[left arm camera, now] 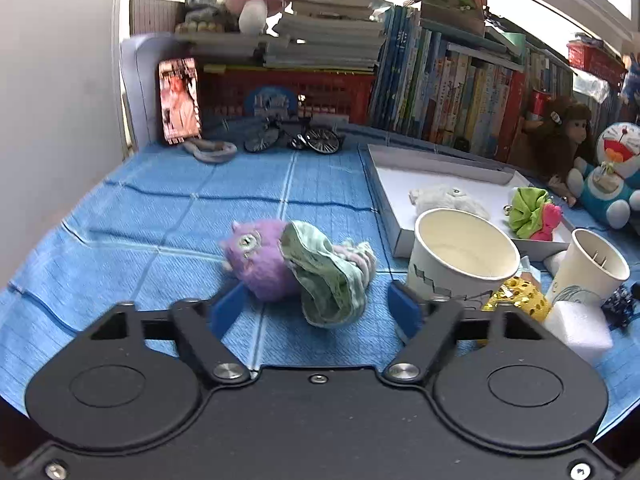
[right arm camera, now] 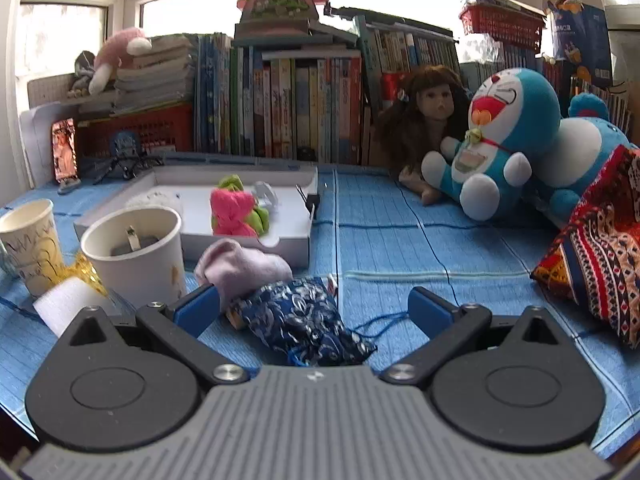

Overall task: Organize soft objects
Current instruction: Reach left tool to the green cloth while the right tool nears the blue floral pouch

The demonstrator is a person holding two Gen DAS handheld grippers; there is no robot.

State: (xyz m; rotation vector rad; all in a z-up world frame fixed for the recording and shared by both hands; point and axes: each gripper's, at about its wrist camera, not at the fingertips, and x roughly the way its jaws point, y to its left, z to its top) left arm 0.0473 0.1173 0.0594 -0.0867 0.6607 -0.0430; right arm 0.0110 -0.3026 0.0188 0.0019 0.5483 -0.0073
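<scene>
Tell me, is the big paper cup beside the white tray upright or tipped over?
Upright. The big paper cup stands on its base with its round mouth facing up, beside the white tray.

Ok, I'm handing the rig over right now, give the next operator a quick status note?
Left gripper: open, purple plush and green cloth between its fingers, not gripped.
Right gripper: open over the dark blue pouch; pink sock just beyond.
Done: white fluffy toy and green-pink scrunchie lie in the white tray.
Left: plush, cloth, pouch and sock are on the blue cloth.

Both grippers' fingers (left arm camera: 230, 308) (right arm camera: 430, 312) spread apart
</scene>
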